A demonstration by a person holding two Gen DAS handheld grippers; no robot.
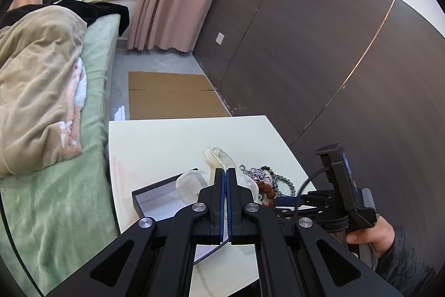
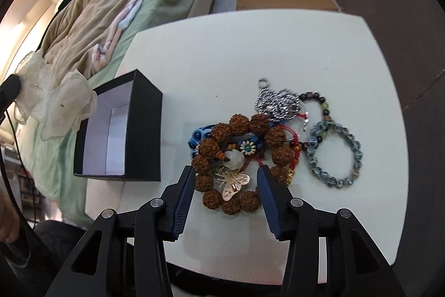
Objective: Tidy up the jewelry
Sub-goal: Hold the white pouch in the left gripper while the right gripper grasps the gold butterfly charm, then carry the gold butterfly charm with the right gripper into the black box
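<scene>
Fingers of the right gripper (image 2: 225,177) stood apart above the brown bead bracelet (image 2: 242,160) heaped with other jewelry on the counter (image 2: 278,46), beside the black box (image 2: 144,130); left gripper (image 1: 225,174) fingers pinched a sheer pouch (image 1: 217,157).

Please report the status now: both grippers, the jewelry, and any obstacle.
Left gripper shut on sheer fabric. Right gripper open over brown bead bracelet. Jewelry still piled; black box open, empty. Nothing in the way.

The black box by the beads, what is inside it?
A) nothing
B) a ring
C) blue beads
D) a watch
A: the black box shows only its bare white lining inside, while the brown bead bracelet and other jewelry lie beside it on the white table.
</scene>
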